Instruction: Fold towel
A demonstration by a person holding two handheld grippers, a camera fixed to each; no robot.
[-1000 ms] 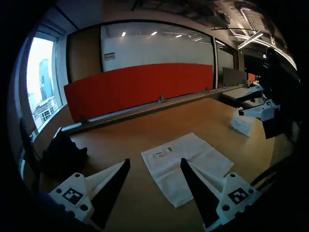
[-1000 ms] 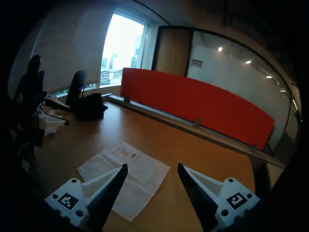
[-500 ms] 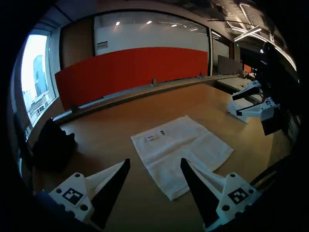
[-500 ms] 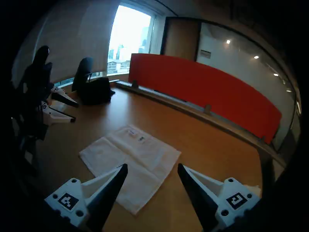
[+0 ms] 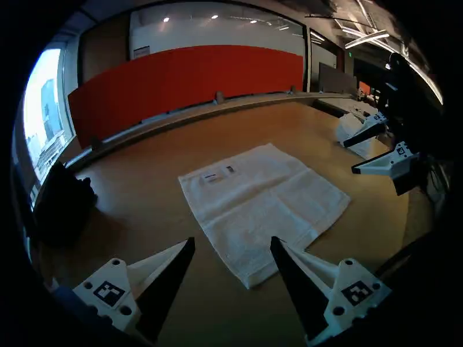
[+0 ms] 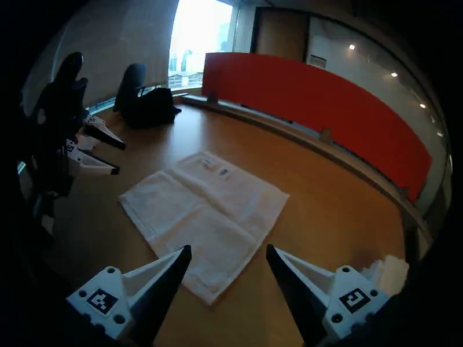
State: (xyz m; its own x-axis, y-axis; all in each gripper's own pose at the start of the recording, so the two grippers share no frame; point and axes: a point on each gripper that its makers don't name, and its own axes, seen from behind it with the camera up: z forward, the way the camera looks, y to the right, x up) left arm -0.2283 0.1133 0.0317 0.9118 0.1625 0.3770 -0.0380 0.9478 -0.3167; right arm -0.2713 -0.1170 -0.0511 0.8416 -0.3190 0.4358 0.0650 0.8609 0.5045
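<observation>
towel lies flat on the table, left tongs and right tongs both spread, empty.

White towel spread flat on wooden table, tags up.

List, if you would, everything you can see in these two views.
towel: one, white, spread flat mid-table.
table: one, brown wood, under the towel.
partition: one, red, along the table's far edge.
bag: one, black, far table corner near the window.
cloth pile: one, white, table edge, apart from the towel.
window: one, bright, back wall.
left gripper: one, white with black fingers, open, facing the towel.
right gripper: one, white with black fingers, open, facing the towel.
</observation>
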